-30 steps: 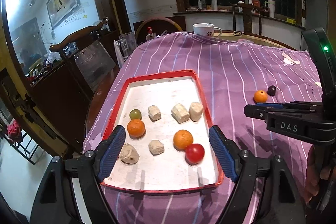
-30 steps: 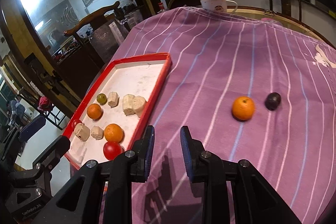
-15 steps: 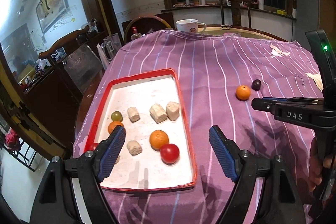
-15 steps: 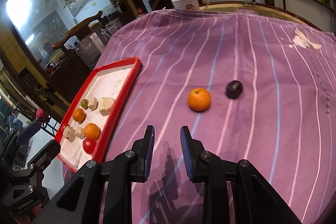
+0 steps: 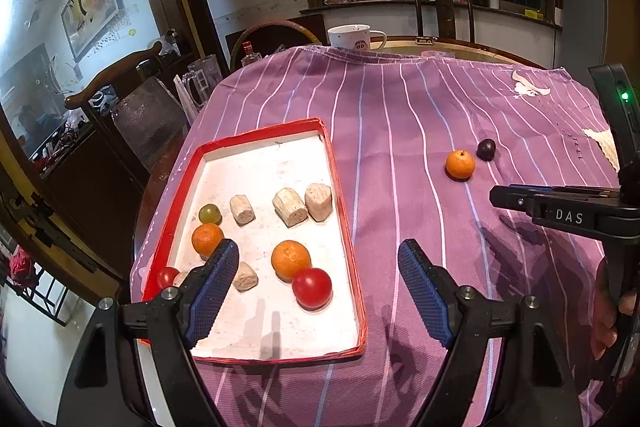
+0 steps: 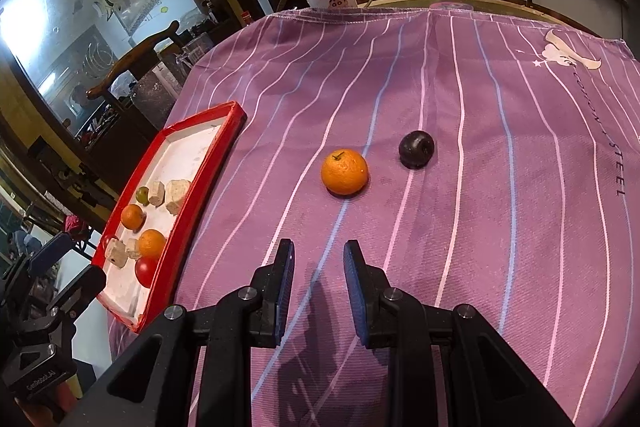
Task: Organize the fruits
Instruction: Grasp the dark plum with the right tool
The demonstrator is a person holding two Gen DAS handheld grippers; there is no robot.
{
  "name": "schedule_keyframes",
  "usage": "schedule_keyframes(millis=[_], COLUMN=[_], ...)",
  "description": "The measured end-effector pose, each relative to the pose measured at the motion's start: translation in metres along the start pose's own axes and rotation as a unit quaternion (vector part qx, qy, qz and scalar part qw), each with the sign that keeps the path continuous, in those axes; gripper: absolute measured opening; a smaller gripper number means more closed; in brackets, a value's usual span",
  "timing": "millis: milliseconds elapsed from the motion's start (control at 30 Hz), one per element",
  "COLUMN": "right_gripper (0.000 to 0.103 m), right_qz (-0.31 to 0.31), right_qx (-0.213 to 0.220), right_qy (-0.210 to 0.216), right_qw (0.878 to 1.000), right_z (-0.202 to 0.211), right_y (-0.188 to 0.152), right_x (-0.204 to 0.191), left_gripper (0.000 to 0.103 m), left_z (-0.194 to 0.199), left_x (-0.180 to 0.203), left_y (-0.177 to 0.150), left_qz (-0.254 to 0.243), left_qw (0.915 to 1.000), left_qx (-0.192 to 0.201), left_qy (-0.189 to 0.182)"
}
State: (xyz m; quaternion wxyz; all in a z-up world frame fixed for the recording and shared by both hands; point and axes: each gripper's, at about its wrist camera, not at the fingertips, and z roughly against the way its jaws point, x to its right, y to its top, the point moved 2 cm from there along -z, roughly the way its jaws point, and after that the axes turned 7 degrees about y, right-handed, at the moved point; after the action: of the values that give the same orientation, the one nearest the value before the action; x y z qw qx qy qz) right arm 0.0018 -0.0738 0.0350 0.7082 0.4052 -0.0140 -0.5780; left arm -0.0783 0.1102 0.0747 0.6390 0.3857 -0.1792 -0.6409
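Fruit mostly sits in the red-rimmed tray (image 5: 340, 195): oranges, tomatoes, a green grape. One orange (image 6: 344, 171) and a dark plum (image 6: 416, 149) remain on the purple cloth (image 6: 500, 187). Left gripper (image 5: 318, 279) hovers over the tray, jaws wide, empty. Right gripper (image 6: 318, 289), jaws nearly together and empty, points at the orange.

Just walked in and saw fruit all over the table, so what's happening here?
A person is sorting fruit with two hand-held tongs. The red tray already holds oranges, tomatoes, a green fruit and some pale chunks. An orange and a dark plum lie loose on the purple striped cloth. The right tongs, nearly closed and empty, point toward that orange. The left tongs are open over the tray, holding nothing.
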Motion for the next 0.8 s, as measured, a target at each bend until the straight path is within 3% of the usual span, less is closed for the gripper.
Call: schedule_keyframes(millis=[233, 433, 600, 800], right_gripper=[0.028, 0.028, 0.028, 0.028], right_qz=[-0.004, -0.011, -0.02, -0.017], right_qx=[-0.003, 0.021, 0.038, 0.026], right_qy=[-0.005, -0.046, -0.067, -0.059], right_qw=[1.0, 0.999, 0.997, 0.998], right_z=[0.003, 0.024, 0.013, -0.023], right_y=[-0.002, 0.011, 0.04, 0.059], right_x=[0.009, 0.036, 0.054, 0.059], left_gripper=[0.081, 0.081, 0.081, 0.081], left_z=[-0.009, -0.023, -0.036, -0.065], left_x=[0.0, 0.002, 0.031, 0.072], left_y=[-0.003, 0.001, 0.018, 0.038], left_qz=[0.0, 0.012, 0.0, -0.038], left_qw=[0.9999, 0.9992, 0.9969, 0.9942], left_qx=[-0.011, -0.027, -0.031, -0.042], left_qy=[-0.008, -0.026, -0.072, -0.091])
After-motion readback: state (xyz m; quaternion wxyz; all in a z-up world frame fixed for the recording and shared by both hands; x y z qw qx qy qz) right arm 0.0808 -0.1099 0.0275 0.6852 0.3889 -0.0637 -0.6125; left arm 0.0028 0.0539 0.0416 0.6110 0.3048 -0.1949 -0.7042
